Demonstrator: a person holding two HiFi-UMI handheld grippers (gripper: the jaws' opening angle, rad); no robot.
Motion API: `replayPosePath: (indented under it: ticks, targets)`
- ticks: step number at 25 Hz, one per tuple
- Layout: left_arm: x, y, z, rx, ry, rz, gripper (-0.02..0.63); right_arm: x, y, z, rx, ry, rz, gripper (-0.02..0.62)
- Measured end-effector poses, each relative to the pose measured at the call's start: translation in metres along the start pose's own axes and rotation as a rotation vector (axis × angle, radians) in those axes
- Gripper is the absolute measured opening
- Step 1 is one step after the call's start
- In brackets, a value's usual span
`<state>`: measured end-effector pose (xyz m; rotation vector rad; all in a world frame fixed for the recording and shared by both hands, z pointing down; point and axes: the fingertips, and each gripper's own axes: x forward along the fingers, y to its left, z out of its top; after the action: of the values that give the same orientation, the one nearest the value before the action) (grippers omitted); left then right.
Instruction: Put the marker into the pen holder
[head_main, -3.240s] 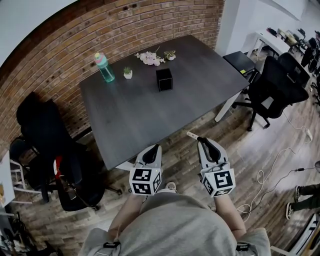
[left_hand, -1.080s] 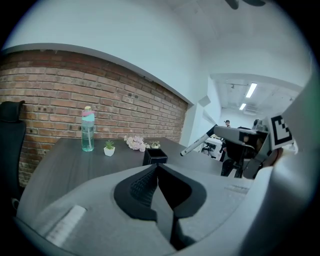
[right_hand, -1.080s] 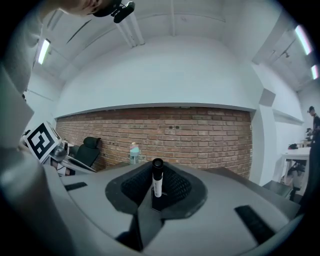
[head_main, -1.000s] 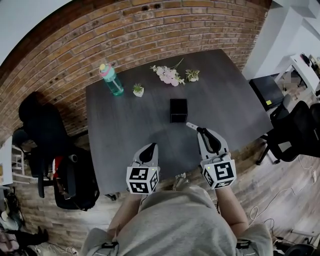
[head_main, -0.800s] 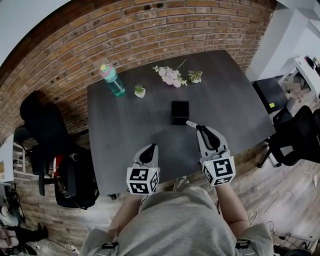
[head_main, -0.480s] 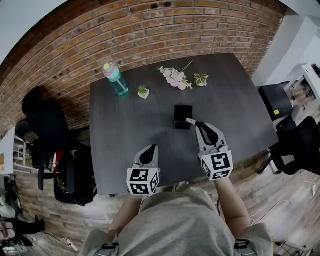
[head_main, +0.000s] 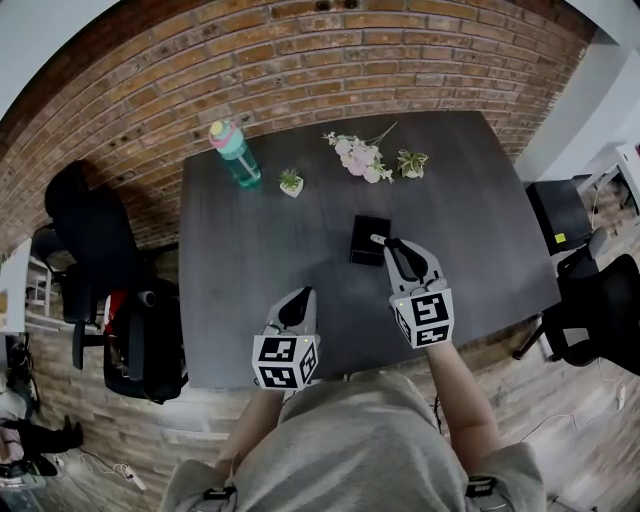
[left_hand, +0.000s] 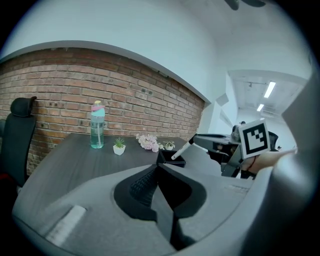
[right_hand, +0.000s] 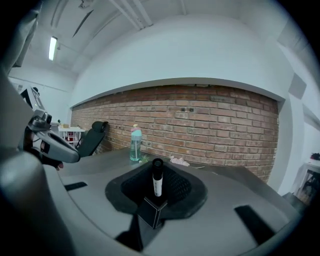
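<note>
The black square pen holder (head_main: 368, 240) stands near the middle of the dark table (head_main: 250, 260). My right gripper (head_main: 392, 246) is shut on a white marker (head_main: 379, 240) with a black cap. The marker's free end hangs over the holder's near right edge. In the right gripper view the marker (right_hand: 157, 183) stands upright between the jaws of the right gripper (right_hand: 156, 196), just above the holder (right_hand: 151, 212). My left gripper (head_main: 299, 299) hovers over the table's front part, shut and empty. In the left gripper view, beyond the left gripper (left_hand: 159, 168), the marker (left_hand: 182, 149) slants down toward the holder (left_hand: 169, 160).
A teal water bottle (head_main: 235, 155), a small potted plant (head_main: 291, 182), pink flowers (head_main: 358, 157) and another small plant (head_main: 411, 162) line the table's far side by the brick wall. Black office chairs stand to the left (head_main: 95, 235) and to the right (head_main: 600, 300).
The view has closed in on the table. My right gripper has carried the marker forward from the table's front edge to above the pen holder. The left gripper has kept its pose.
</note>
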<state>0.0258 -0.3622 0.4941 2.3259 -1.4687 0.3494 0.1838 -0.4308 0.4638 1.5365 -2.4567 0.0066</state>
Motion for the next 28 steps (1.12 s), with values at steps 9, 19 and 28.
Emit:
replayPosePath:
  ticks: [9,19,28]
  targets:
    - [0.008,0.011,0.0,-0.014,0.001,0.033,0.018,0.035,0.002,-0.028,-0.057,0.078,0.04,0.066]
    - [0.013,0.018,-0.001,-0.017,0.004,0.05,0.018,0.058,0.009,-0.05,-0.092,0.163,0.082,0.066]
    - [0.017,0.018,-0.002,-0.01,0.012,0.049,0.018,0.071,0.011,-0.067,-0.115,0.227,0.093,0.066]
